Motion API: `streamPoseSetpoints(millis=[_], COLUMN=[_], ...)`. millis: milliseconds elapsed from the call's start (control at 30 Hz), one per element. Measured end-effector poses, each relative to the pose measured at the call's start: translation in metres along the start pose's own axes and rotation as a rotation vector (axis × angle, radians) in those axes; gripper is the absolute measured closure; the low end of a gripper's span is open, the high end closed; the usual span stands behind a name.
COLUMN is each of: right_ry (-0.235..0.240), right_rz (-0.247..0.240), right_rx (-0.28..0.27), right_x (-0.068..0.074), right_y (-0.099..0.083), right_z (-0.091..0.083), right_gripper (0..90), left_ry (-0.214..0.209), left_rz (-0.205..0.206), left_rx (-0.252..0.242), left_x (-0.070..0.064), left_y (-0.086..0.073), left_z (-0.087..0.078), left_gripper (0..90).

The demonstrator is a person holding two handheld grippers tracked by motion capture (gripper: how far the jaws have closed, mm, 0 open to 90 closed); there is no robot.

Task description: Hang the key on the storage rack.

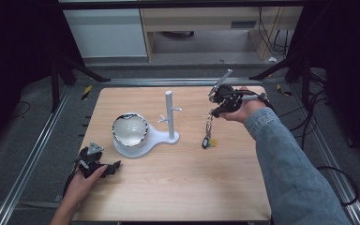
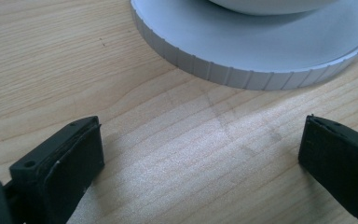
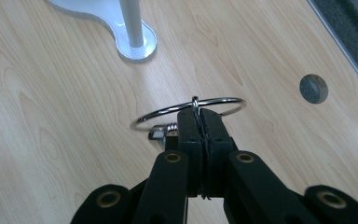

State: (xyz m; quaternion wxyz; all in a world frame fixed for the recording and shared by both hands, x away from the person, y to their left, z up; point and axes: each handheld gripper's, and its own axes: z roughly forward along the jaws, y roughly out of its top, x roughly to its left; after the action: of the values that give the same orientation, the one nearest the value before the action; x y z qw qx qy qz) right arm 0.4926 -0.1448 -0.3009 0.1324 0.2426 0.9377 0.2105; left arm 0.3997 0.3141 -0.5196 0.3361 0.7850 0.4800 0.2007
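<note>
1. A key ring [image 3: 189, 112] is gripped between the closed jaws of the right gripper [image 3: 200, 122], held above the table [image 1: 178, 187] to the right of the white stand [image 1: 168, 115]; in the high view something small and dark hangs from it near the tabletop, too small to be identified.
2. The ring is judged light, stiff and smooth; it could swing or slip in a loose hold, so the thin wire is best pinched squarely, as it is gripped now.
3. The left gripper [image 2: 200, 154] is held low over the table just in front of the stand's round base [image 2: 242, 51]; its jaws are spread wide with nothing between them.
4. A bowl [image 1: 130, 130] is seated on that base, left of the stand's post; whether anything is in it cannot be told.
</note>
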Motion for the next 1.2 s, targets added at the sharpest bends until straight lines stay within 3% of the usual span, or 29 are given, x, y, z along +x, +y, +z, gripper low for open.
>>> streamPoseSetpoints(millis=[733, 1033, 1200], right_ry=[-0.012, -0.015, -0.024], right_rz=[-0.05, -0.075, -0.082], right_rx=[-0.05, -0.057, -0.035], right_x=[0.005, 0.009, 0.01], right_y=[0.048, 0.062, 0.068], right_z=[-0.023, -0.03, -0.034], right_gripper=[88.6, 88.7, 88.7], left_ry=[0.0, 0.0, 0.0], left_rz=[0.0, 0.002, 0.0], left_rx=[-0.002, 0.0, -0.002], left_x=[0.0, 0.0, 0.0], left_y=[0.0, 0.0, 0.0], left_z=[0.0, 0.0, 0.0], left_gripper=[0.0, 0.0, 0.0])
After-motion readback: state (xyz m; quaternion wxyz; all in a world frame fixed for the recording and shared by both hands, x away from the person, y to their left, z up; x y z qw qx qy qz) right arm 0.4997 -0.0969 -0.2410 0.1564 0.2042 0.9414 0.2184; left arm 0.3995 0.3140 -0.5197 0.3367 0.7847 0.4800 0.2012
